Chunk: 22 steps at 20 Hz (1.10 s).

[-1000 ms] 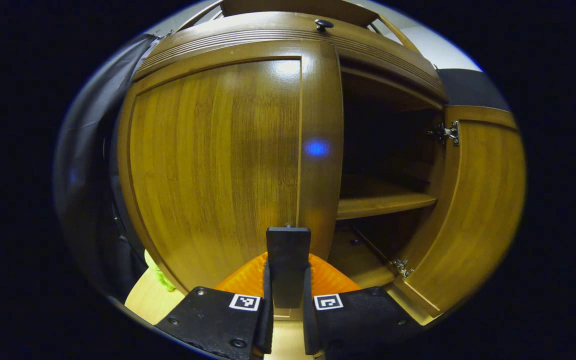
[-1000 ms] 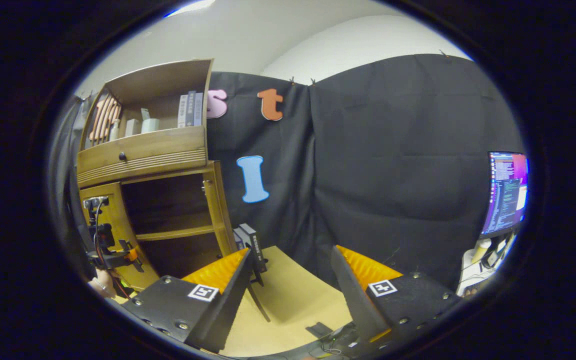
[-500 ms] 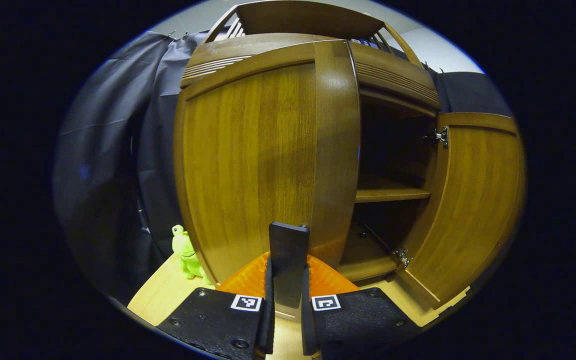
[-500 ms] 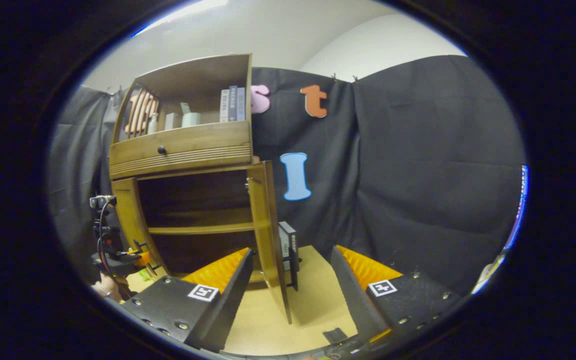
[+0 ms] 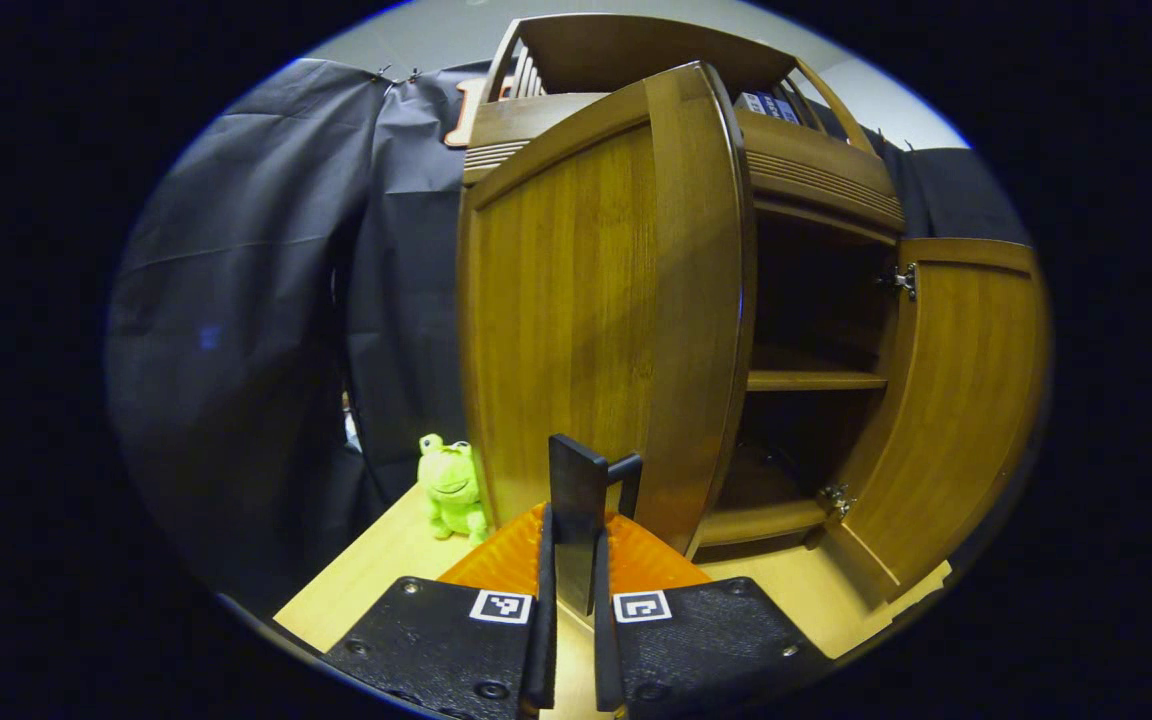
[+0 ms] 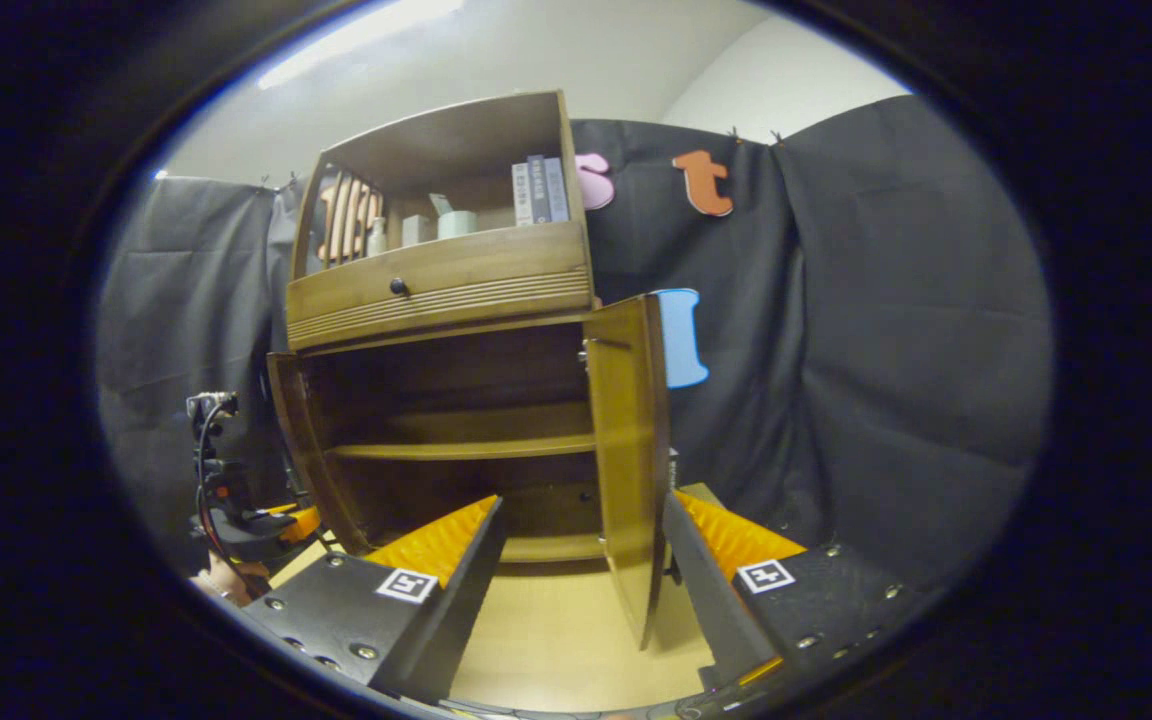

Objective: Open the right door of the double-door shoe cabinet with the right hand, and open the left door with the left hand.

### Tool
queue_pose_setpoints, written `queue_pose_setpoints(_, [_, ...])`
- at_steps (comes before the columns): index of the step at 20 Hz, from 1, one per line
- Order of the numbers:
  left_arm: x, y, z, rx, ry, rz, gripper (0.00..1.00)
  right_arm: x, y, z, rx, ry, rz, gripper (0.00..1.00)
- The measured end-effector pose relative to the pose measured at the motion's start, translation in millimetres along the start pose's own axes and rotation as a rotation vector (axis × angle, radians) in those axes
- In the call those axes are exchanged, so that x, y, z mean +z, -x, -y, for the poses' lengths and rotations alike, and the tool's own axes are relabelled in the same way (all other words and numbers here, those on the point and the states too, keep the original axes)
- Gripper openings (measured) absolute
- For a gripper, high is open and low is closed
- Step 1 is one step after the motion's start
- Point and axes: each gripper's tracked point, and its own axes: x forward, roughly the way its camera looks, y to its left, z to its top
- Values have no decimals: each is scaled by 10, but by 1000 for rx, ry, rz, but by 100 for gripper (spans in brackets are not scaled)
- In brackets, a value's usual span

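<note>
While the left gripper (image 5: 573,545) is clamped on the dark handle (image 5: 586,500) of the left door (image 5: 596,320), swung well open, the right gripper (image 6: 576,560) hangs spread apart, the open right door (image 6: 629,450) standing between its fingers, untouched, on the shoe cabinet (image 6: 436,290).

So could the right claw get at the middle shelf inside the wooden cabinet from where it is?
Probably yes. The right claw hangs open facing the cabinet; the wooden right door is swung out, edge toward it, leaving the middle shelf exposed to its left.
</note>
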Motion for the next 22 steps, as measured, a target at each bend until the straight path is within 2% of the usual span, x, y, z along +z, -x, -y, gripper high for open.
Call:
queue_pose_setpoints(1, [-3,39,-98,17,1,2,18,-3,-1,-48,20,3,-2,93])
queue_pose_setpoints(2, [-10,76,-162,32,3,2,10,-18,-17,-95,38,6,-5,93])
queue_pose_setpoints(3, [-9,110,-247,45,11,1,7,-26,-23,-133,54,9,-9,93])
queue_pose_setpoints(4, [-24,142,-348,63,20,-2,10,-41,-27,-162,68,11,-13,93])
queue_pose_setpoints(5, [-26,160,-444,81,28,-3,6,-48,-28,-189,80,11,-17,93])
queue_pose_setpoints(6, [-25,186,-556,103,33,-3,5,-56,-14,-206,91,10,-21,86])
queue_pose_setpoints(7, [-23,209,-662,120,34,-3,0,-59,-5,-229,103,8,-25,87])
queue_pose_setpoints(8, [-29,223,-730,125,38,-2,1,-71,-2,-258,114,8,-29,93])
queue_pose_setpoints(10, [-26,242,-820,111,53,2,1,-89,5,-290,133,12,-35,94])
queue_pose_setpoints(11, [-22,253,-850,104,56,3,0,-92,3,-307,140,14,-38,86])
queue_pose_setpoints(12, [-21,262,-888,97,55,3,1,-100,1,-336,149,15,-40,86])
queue_pose_setpoints(13, [-19,278,-923,90,53,3,1,-101,-6,-352,157,15,-42,94])
queue_pose_setpoints(21, [3,395,-1128,94,49,14,1,-180,23,-489,212,20,-74,93])
queue_pose_setpoints(22, [0,408,-1159,102,48,9,4,-192,31,-497,217,23,-77,93])
